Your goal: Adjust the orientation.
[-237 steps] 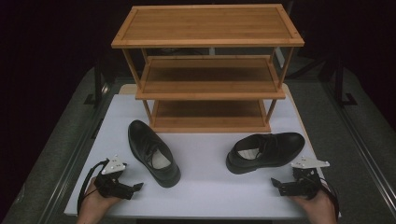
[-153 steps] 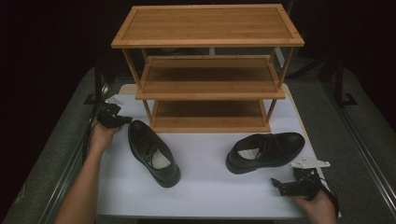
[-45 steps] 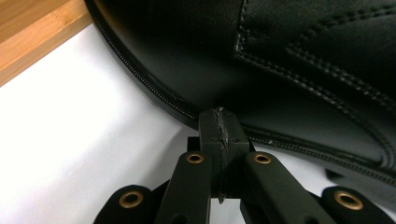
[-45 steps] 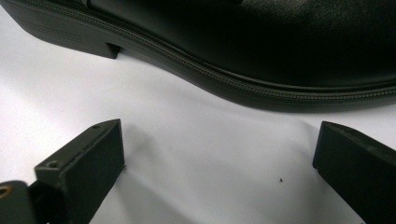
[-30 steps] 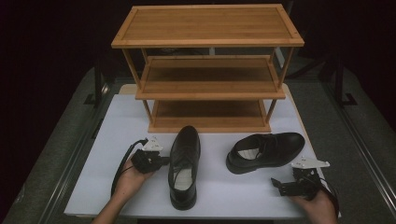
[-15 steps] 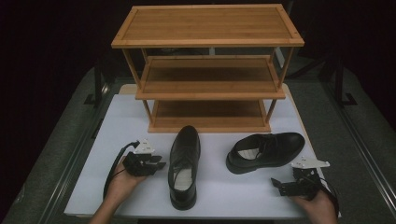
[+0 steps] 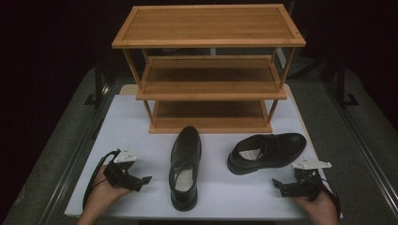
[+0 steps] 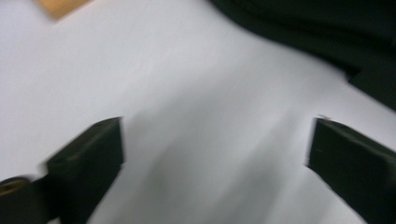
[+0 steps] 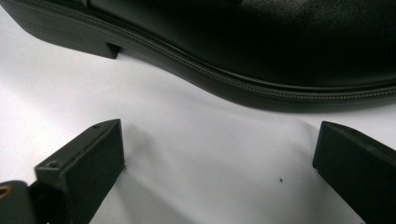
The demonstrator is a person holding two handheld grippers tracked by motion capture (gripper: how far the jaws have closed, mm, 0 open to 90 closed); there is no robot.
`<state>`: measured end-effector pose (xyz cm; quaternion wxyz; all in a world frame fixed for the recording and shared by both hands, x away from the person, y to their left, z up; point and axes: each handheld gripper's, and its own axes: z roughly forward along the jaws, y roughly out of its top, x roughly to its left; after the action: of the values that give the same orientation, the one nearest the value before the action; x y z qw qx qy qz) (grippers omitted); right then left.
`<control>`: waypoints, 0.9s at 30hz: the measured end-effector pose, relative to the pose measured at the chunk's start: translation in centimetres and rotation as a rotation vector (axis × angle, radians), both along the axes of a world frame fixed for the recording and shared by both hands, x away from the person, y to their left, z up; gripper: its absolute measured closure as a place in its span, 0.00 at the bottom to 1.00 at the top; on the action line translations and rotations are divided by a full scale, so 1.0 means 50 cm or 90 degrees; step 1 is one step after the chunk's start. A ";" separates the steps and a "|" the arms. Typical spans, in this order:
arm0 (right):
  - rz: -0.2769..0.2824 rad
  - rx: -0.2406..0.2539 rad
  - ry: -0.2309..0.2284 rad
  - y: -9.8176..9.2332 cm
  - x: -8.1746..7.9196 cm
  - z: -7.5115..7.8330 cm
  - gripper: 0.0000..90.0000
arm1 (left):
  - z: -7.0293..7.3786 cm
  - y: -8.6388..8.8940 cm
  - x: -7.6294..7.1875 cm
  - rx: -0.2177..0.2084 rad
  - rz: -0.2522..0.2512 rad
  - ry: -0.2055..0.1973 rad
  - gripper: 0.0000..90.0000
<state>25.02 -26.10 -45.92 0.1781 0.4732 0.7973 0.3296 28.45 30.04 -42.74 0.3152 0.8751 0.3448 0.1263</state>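
Standing at the far side of the white table top (image 7: 141, 117), the three-tier bamboo shoe rack (image 7: 209, 65) has bare shelves; both black leather lace-up shoes lie on the table in front of it. The left shoe (image 7: 184, 164) sits just right of the left gripper (image 7: 141, 180), apart from it, long axis running front to back, toe toward the rack's bottom shelf, heel toward the person. The right shoe (image 7: 267, 152) lies crosswise, toe to the right, heel to the left, opening upward.

Left gripper: jaws have just been opening and now stand wide, nothing between them, only bare table. The left gripper view is motion-blurred; a dark shape at its upper right edge is cut off, identity unclear. Right gripper (image 7: 284, 186): jaws wide, empty, resting near the table's front edge just before the right shoe's side (image 9: 243, 51), whose toe and heel ends are cropped there.
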 end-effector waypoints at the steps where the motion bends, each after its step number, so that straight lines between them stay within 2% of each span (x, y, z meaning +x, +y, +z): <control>1: 0.000 0.000 0.000 0.000 0.000 0.000 0.02 | -0.003 0.008 -0.005 0.004 0.003 -0.010 0.00; 6: 0.000 0.000 0.001 0.000 0.000 0.000 0.02 | -0.022 0.032 -0.011 0.013 0.008 -0.009 0.00; 8: 0.000 0.000 0.001 0.000 0.000 0.000 0.02 | -0.031 0.039 -0.014 0.013 0.002 -0.018 0.00; 10: 0.000 -0.001 0.001 0.000 0.000 0.001 0.02 | -0.042 0.048 -0.014 -0.012 0.003 -0.016 0.00; 11: 0.000 -0.001 0.001 0.000 0.000 0.001 0.03 | -0.044 0.051 -0.015 -0.020 -0.001 -0.024 0.00; 13: -0.002 -0.001 -0.004 0.000 -0.002 0.003 0.06 | -0.046 0.053 -0.016 -0.024 -0.005 -0.030 0.00; 15: -0.003 -0.001 -0.007 -0.003 -0.008 0.007 0.15 | -0.046 0.053 -0.016 -0.023 -0.006 -0.029 0.00; 17: -0.008 0.003 -0.008 -0.007 -0.013 0.012 0.18 | -0.046 0.053 -0.017 -0.022 -0.006 -0.030 0.00; 20: -0.024 0.010 -0.026 -0.019 -0.024 0.031 0.40 | -0.046 0.053 -0.016 -0.023 -0.006 -0.029 0.00; 21: -0.032 0.010 -0.034 -0.022 -0.026 0.036 0.43 | -0.046 0.053 -0.016 -0.022 -0.006 -0.029 0.00; 22: -0.044 0.008 -0.038 -0.026 -0.028 0.041 0.52 | -0.046 0.053 -0.016 -0.023 -0.005 -0.029 0.00; 24: -0.062 0.006 -0.043 -0.034 -0.029 0.049 0.62 | -0.047 0.053 -0.016 -0.022 -0.006 -0.029 0.00; 27: -0.086 0.004 -0.040 -0.049 -0.027 0.060 0.85 | -0.047 0.053 -0.016 -0.024 -0.006 -0.029 0.00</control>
<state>23.66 -28.57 -42.92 0.2237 0.5159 0.7565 0.3339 27.65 32.71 -45.09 0.3397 0.8675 0.3359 0.1382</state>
